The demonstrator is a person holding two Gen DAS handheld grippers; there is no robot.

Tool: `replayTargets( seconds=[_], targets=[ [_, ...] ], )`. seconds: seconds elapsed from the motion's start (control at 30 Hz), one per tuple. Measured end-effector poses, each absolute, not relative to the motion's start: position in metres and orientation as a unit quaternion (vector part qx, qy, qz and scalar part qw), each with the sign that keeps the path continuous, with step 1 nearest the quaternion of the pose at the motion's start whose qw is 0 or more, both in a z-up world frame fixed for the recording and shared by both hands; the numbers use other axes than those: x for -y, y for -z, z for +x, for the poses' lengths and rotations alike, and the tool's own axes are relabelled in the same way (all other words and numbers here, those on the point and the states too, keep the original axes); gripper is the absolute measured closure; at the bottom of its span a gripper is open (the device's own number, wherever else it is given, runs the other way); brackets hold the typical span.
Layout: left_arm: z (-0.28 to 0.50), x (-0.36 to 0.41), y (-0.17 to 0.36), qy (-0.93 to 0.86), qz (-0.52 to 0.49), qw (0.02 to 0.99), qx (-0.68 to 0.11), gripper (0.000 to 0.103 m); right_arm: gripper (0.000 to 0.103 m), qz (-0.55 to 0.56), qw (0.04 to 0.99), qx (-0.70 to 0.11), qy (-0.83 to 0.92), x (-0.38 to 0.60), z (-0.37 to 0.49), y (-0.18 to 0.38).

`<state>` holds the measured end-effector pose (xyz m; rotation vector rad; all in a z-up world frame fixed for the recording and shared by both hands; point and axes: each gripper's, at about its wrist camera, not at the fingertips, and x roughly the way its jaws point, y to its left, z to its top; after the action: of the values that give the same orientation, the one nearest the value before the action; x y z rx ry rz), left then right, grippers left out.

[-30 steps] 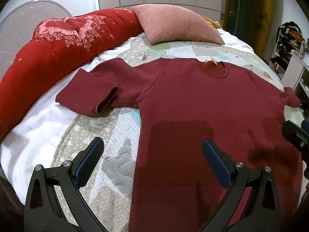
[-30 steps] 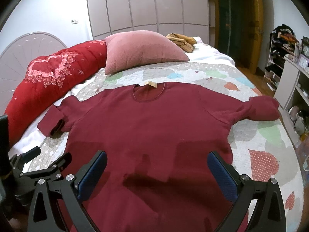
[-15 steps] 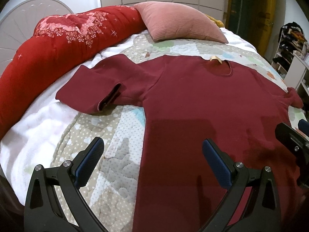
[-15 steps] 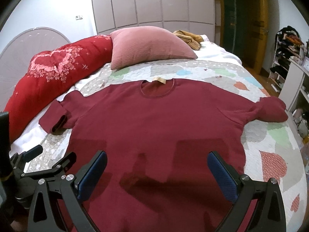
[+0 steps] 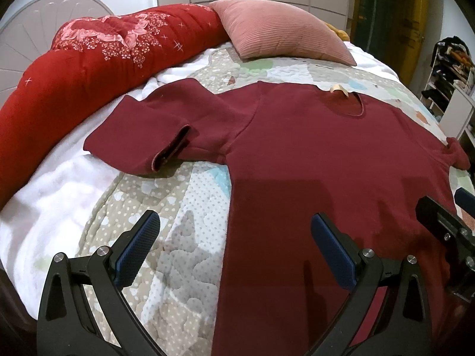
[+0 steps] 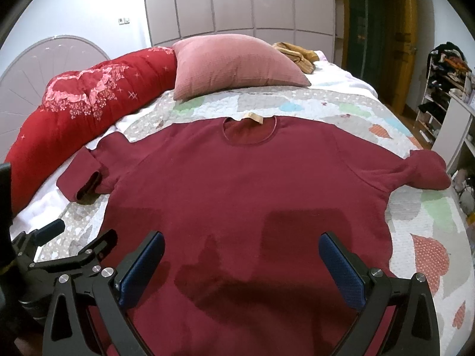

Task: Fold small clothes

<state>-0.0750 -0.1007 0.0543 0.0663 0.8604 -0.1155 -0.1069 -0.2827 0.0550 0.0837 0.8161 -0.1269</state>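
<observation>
Both my spread, empty grippers, left gripper (image 5: 234,249) and right gripper (image 6: 242,264), have crept forward over the maroon shirt (image 6: 252,195), flat on the quilt (image 6: 415,228), collar at twelve o'clock, left-hand sleeve (image 5: 154,136) at ten o'clock, nearer my left.

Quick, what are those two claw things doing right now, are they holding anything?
Left gripper: open, holding nothing, above the dark red shirt.
Right gripper: open, holding nothing, above the same shirt.

Two black plastic grippers: left gripper (image 5: 234,237) and right gripper (image 6: 242,256), each with triangular cut-out arms, silver screws (image 5: 367,252), and blue textured pads (image 6: 341,270).
</observation>
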Motion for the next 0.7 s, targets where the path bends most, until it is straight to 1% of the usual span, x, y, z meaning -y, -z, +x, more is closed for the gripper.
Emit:
replayTargets(
  seconds=[0.7],
  targets=[
    [-0.055, 0.077, -0.042, 0.036, 0.019, 0.904, -0.426, 0.001, 0.000, 0.029, 0.908, -0.415, 0.046, 0.263, -0.079, -0.036]
  ],
)
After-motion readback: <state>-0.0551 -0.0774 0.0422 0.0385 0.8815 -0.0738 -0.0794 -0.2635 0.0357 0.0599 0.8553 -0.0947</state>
